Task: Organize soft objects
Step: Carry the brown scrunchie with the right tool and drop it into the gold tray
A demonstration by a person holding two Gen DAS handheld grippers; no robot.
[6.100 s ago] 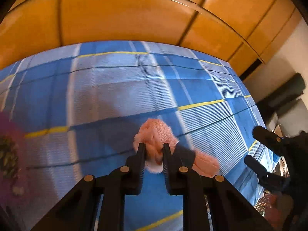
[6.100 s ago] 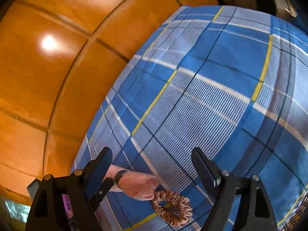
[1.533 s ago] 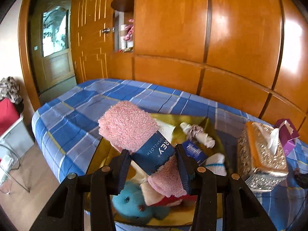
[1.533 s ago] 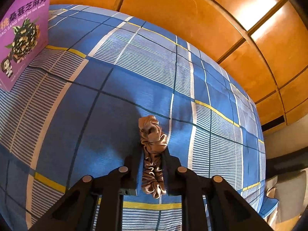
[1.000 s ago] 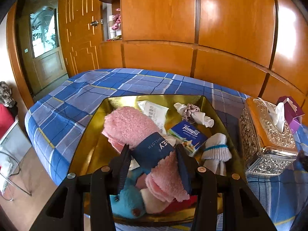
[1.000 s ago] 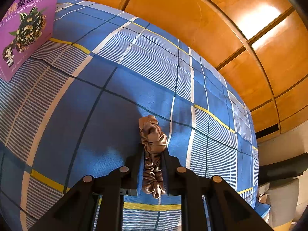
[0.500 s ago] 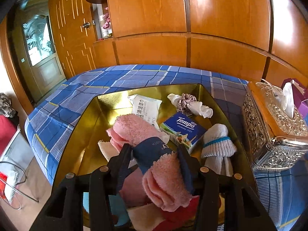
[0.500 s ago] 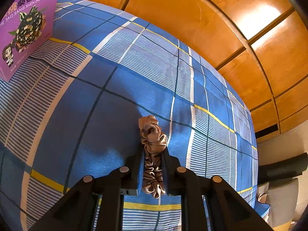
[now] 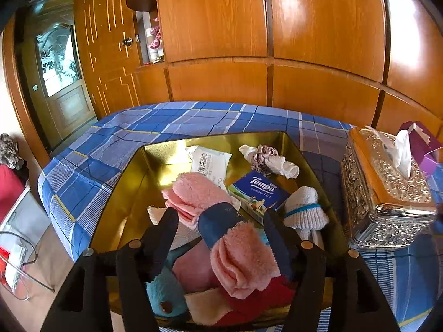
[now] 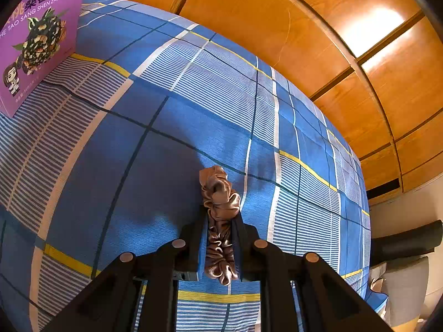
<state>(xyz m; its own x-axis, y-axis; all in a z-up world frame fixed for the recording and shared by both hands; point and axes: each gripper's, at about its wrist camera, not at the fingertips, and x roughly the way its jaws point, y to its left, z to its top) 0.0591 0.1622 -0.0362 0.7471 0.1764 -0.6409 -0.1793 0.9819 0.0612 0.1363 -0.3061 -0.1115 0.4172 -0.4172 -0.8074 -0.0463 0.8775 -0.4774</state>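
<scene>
A pink fluffy dishcloth (image 9: 199, 191) with a navy paper band lies on the pile inside the gold tray (image 9: 130, 188). My left gripper (image 9: 220, 215) straddles it, and its jaws are opening. A gap shows beside the left finger, so the pads no longer press the cloth. In the right wrist view a brown satin scrunchie (image 10: 218, 193) is pinched between the fingers of my right gripper (image 10: 220, 217), which is shut on it just above the blue plaid bed cover (image 10: 138, 166).
The tray also holds a Tempo tissue pack (image 9: 260, 191), a white sock (image 9: 304, 210), a wipes pack (image 9: 210, 163), a teal plush (image 9: 166, 290) and red cloth. A silver tissue box (image 9: 387, 193) stands right of the tray. A purple box (image 10: 36, 36) stands at upper left.
The left gripper brought the pink dishcloth down onto the pile in the tray and its jaws have spread apart from it. The right gripper and scrunchie have stayed put.
</scene>
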